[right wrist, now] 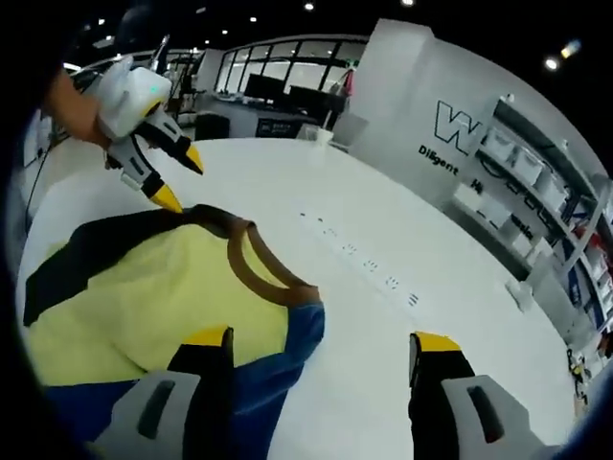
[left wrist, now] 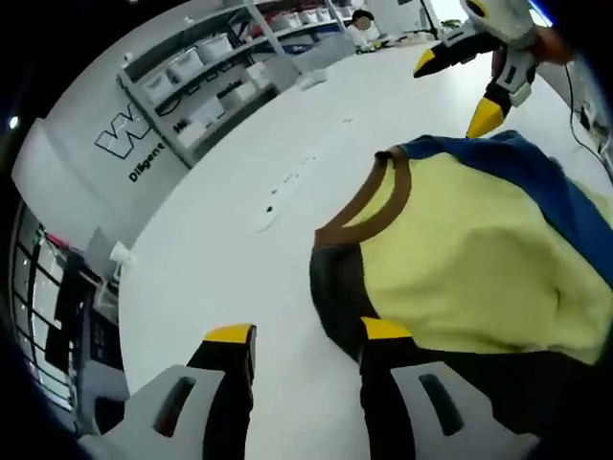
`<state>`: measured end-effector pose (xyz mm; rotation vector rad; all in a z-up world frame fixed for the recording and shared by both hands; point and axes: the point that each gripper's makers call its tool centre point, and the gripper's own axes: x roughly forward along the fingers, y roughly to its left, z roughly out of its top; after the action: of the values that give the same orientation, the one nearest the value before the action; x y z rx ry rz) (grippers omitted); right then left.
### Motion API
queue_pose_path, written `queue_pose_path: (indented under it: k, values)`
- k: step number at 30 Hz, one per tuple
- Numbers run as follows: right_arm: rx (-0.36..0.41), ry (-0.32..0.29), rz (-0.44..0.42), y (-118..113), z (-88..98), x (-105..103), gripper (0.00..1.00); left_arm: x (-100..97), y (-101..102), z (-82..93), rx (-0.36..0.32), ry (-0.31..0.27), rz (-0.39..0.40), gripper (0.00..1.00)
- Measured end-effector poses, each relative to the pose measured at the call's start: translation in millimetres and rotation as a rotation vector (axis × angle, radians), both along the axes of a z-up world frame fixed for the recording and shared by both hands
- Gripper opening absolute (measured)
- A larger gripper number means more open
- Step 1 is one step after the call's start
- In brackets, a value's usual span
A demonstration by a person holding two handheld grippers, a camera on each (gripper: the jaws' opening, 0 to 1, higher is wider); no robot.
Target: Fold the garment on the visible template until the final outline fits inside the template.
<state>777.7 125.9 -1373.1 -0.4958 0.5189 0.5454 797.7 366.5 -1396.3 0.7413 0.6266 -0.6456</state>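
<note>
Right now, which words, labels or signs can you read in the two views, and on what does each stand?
"W", cut off: large logo on the white wall.
"Diligent", partly readable: small line under the logo on that wall.
Small dark marks on the white table: too small to read.
Storage boxes on shelves: no readable labels.

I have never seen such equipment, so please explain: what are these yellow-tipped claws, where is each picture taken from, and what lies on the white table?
A person holds one two-jaw gripper in each hand. Each round picture comes from a camera riding on one gripper. In the left gripper view, the left gripper is open at the shirt's shoulder. In the right gripper view, the right gripper is open too. Each view also shows the other gripper across the shirt. The yellow shirt with brown collar lies on the table. Nothing is held.
</note>
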Motion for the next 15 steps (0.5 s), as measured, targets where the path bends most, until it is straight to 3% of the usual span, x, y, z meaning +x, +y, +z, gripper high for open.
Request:
queue_pose_path:
  k: [5,15]
  values:
    - [0.031,0.004,-0.019,-9.1,9.0,-15.5,0.79,-18.3,4.4,13.1,0.025,-0.003,-0.042,0.48]
    - [0.014,0.017,0.02,-12.1,20.6,-53.0,0.82,-37.6,22.8,37.8,0.008,-0.018,-0.02,0.52]
